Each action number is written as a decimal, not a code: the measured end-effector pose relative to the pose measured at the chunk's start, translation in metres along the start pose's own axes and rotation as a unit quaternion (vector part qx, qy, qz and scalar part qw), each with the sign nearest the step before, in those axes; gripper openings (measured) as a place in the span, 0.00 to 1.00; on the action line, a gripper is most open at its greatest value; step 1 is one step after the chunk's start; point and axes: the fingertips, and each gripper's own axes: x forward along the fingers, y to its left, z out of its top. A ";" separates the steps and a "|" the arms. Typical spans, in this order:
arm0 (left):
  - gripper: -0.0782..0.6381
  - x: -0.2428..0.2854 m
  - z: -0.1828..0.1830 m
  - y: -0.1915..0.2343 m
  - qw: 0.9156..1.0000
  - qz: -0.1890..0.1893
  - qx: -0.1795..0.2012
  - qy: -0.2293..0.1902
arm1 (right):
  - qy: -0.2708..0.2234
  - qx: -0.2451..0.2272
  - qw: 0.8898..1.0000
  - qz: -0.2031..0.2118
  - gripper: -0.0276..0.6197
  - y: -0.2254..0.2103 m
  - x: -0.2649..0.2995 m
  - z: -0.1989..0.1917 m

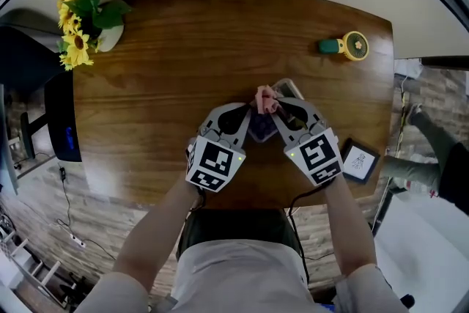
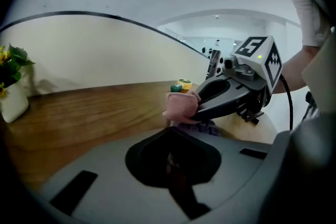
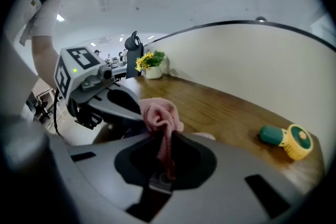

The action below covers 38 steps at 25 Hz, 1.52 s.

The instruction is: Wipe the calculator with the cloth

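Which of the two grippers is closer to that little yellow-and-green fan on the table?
Right. The yellow-and-green fan lies beyond the right gripper, to its right; the left gripper sits farther left.

Open table (image 1: 183, 48) betw. flower pot (image 1: 84, 26) far L, fan (image 1: 346, 45) far R.

Little more than one pale corner of the calculator (image 1: 288, 89) shows toward the worktop's (image 1: 161, 70) near edge; the rest lies hidden under the pink cloth (image 1: 265, 100), the left tongs (image 1: 253, 121) and the right tongs (image 1: 274, 108). In the left gripper view, shadow fills the left tongs' jaws, so any grip cannot be told. The cloth's lower end vanishes between the right tongs' jaws. Print on the black-framed panel (image 1: 359, 160) at the worktop's near right corner is too small to read. The left gripper view's edge cuts off the sunflower pot (image 2: 13, 102).
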 end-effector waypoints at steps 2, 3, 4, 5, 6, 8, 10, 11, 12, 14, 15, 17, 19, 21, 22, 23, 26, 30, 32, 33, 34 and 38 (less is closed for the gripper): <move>0.11 0.000 0.000 0.001 1.000 0.006 -0.001 -0.001 | 0.015 -0.018 1.000 0.001 0.11 0.003 -0.008 -0.008; 0.11 0.000 0.000 0.001 1.000 0.008 -0.001 -0.001 | 0.024 -0.024 0.999 0.003 0.11 0.006 -0.013 -0.013; 0.11 -0.001 0.000 0.001 1.000 0.008 0.000 -0.002 | 0.034 -0.027 0.999 0.005 0.11 0.008 -0.018 -0.019; 0.11 0.000 -0.001 0.001 1.000 0.008 0.001 -0.002 | 0.046 -0.028 0.998 0.007 0.11 0.010 -0.024 -0.025; 0.11 0.000 -0.001 0.001 1.000 0.007 0.002 -0.002 | 0.064 -0.029 0.998 0.008 0.11 0.012 -0.030 -0.034; 0.11 0.000 -0.002 0.001 1.000 0.003 0.003 -0.001 | 0.112 -0.028 0.993 -0.002 0.11 0.011 -0.042 -0.054; 0.11 0.000 -0.002 0.001 1.000 0.002 0.001 0.001 | 0.157 -0.020 0.987 -0.025 0.11 0.002 -0.053 -0.075; 0.11 0.001 -0.002 0.001 1.000 0.002 0.000 0.001 | 0.166 -0.007 0.985 -0.037 0.11 -0.004 -0.059 -0.082; 0.11 0.001 -0.001 0.002 1.000 0.002 0.000 0.001 | 0.163 0.015 0.985 -0.047 0.11 -0.010 -0.063 -0.082; 0.11 0.001 0.000 0.001 1.000 0.002 -0.003 -0.003 | 0.128 0.072 0.987 -0.059 0.11 -0.019 -0.069 -0.068; 0.11 0.000 0.000 0.001 1.000 0.000 -0.009 -0.006 | 0.102 0.099 0.988 -0.060 0.11 -0.021 -0.070 -0.055; 0.11 -0.005 -0.001 0.001 0.999 -0.009 -0.034 -0.013 | 0.050 0.138 0.988 -0.055 0.11 -0.022 -0.067 -0.025; 0.11 -0.013 -0.002 0.000 0.997 -0.020 -0.069 -0.018 | 0.009 0.159 0.986 -0.041 0.11 -0.019 -0.058 0.004; 0.11 -0.021 -0.006 -0.002 0.996 -0.023 -0.087 -0.016 | -0.017 0.172 0.985 -0.024 0.11 -0.012 -0.045 0.027; 0.11 -0.022 -0.008 -0.003 0.996 -0.021 -0.088 -0.011 | -0.024 0.175 0.984 -0.018 0.11 -0.008 -0.037 0.035; 0.11 -0.022 -0.010 -0.003 0.996 -0.017 -0.085 -0.007 | -0.025 0.178 0.984 -0.014 0.11 -0.004 -0.029 0.040; 0.11 -0.019 -0.013 0.000 0.997 -0.003 -0.082 0.005 | -0.003 0.180 0.984 -0.010 0.11 0.007 -0.002 0.036; 0.11 -0.020 -0.014 0.000 0.997 0.018 -0.069 0.001 | 0.041 0.166 0.985 -0.018 0.11 0.020 0.008 0.007; 0.11 -0.021 -0.014 0.001 0.998 0.026 -0.064 -0.001 | 0.048 0.152 0.987 -0.031 0.11 0.023 0.000 -0.005; 0.11 -0.021 -0.015 0.001 0.998 0.028 -0.063 -0.001 | 0.050 0.146 0.987 -0.037 0.11 0.023 -0.006 -0.010; 0.11 -0.021 -0.015 0.001 0.998 0.029 -0.063 -0.001 | 0.051 0.142 0.988 -0.042 0.11 0.024 -0.012 -0.016; 0.11 -0.022 -0.015 0.001 0.997 0.026 -0.066 0.002 | 0.083 0.135 0.986 -0.055 0.11 0.023 -0.035 -0.047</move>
